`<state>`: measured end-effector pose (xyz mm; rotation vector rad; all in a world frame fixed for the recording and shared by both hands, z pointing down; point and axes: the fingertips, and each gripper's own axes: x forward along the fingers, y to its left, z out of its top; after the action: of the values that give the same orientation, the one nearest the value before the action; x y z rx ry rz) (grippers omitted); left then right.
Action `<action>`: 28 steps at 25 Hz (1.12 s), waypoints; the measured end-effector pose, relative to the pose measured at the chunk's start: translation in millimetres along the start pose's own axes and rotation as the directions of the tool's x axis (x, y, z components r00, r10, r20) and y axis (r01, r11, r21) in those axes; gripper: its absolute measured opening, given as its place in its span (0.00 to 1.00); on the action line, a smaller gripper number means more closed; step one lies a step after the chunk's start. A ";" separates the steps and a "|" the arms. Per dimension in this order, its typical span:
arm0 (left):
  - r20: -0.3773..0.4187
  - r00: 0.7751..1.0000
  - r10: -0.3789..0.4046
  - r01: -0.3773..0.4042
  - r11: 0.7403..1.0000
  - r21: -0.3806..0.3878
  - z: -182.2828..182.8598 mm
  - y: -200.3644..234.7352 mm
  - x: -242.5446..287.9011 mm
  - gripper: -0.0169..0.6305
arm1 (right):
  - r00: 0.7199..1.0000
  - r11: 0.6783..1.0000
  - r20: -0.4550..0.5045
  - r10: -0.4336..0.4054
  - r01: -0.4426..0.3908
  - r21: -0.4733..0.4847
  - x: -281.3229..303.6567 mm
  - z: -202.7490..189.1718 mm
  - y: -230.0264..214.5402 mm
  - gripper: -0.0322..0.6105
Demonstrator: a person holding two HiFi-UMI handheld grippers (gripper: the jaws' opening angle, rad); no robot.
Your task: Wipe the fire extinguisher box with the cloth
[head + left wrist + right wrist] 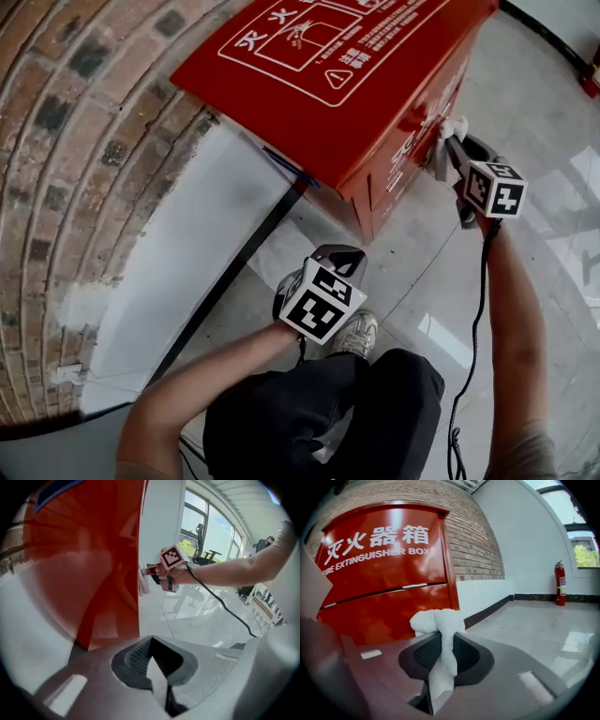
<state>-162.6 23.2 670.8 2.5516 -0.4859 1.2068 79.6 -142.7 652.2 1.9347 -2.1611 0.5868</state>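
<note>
The red fire extinguisher box [356,84] stands against the wall, its white-lettered front filling the right gripper view [384,573]. My right gripper [450,150] is shut on a white fluffy cloth [448,139], held close to the box's front right edge. In its own view the cloth [438,620] bulges out between the jaws of the right gripper [440,637]. My left gripper [342,255] hangs low in front of the box, apart from it. Its jaws meet at the tips of the left gripper [151,641] with nothing between them. From there I see the box's side [93,564] and the cloth [144,581] at its edge.
A brick wall [75,141] with a white base [187,253] and a black skirting strip [225,272] runs behind the box. A red fire extinguisher [560,583] stands by the far wall. My shoe [356,333] and a black cable [469,356] are on the glossy floor.
</note>
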 end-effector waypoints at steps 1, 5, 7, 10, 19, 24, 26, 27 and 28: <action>-0.010 1.000 -0.010 0.010 1.000 0.009 -3.0 -0.9 1.0 0.03 | 0.999 1.000 -0.013 -0.030 0.030 0.006 6.4 -1.9 -11.0 0.20; -0.020 1.000 -0.018 0.018 1.000 0.019 -12.1 6.4 -2.0 0.03 | 0.987 0.987 -0.064 -0.147 0.151 0.056 29.8 -15.0 -41.3 0.20; -0.027 1.000 -0.014 0.014 1.000 -0.010 -17.7 12.4 -2.0 0.03 | 0.978 0.973 -0.084 -0.192 0.201 0.112 35.2 -24.6 -45.4 0.20; -0.026 0.999 -0.019 0.018 0.999 -0.042 -20.1 13.4 1.9 0.03 | 0.972 0.963 -0.141 -0.189 0.212 0.168 39.1 -49.7 -43.0 0.20; -0.011 1.000 -0.007 0.007 0.999 -0.052 -13.2 0.4 6.7 0.03 | 0.992 0.990 -0.117 0.041 -0.025 0.140 0.2 -68.1 44.3 0.19; -0.002 1.000 0.015 -0.015 1.000 -0.006 -4.7 -14.3 3.0 0.03 | 0.981 0.980 -0.085 0.175 -0.165 0.113 -37.4 -71.9 112.7 0.20; 0.002 1.000 0.027 -0.027 1.000 -0.005 -5.2 -18.2 -2.3 0.03 | 0.975 0.976 -0.080 0.208 -0.201 0.087 -49.0 -75.0 136.4 0.19; 0.007 0.999 0.033 -0.033 0.999 -0.010 -5.2 -20.0 -5.6 0.03 | 0.972 0.974 -0.078 0.220 -0.215 0.077 -53.6 -76.9 146.4 0.20; 0.011 0.999 0.039 -0.039 0.999 -0.014 -5.1 -21.9 -8.9 0.03 | 0.970 0.971 -0.077 0.232 -0.227 0.068 -57.8 -79.1 155.3 0.19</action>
<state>-162.4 46.7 664.7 2.5498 -0.5473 1.1984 -75.1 -46.4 675.0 1.6640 -2.3551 0.7647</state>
